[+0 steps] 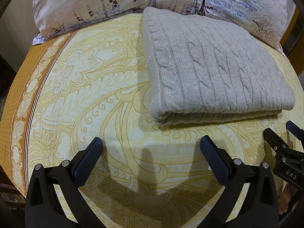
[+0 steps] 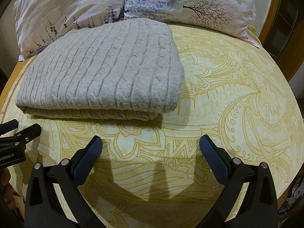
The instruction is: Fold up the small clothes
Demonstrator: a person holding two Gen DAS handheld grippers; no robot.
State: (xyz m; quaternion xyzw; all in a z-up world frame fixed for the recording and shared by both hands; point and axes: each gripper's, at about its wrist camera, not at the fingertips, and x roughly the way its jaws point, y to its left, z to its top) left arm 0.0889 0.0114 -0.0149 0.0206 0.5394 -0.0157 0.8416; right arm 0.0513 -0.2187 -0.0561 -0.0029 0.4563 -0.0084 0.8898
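Both claws — left claw (image 1: 151, 145) and right claw (image 2: 151, 145) — are spread wide, grasping nothing. The folded sweater (image 1: 212, 66) on the bed (image 1: 95, 95) looks thick, soft, floppy — better pinched at its near corners.

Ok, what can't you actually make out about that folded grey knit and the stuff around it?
- Grey knit: folded, so sleeves, neckline and garment type are hidden in both views.
- Pillows: tops cut off by the frame edge.
- Bedsheet near edge: hidden behind the open left gripper and right gripper.
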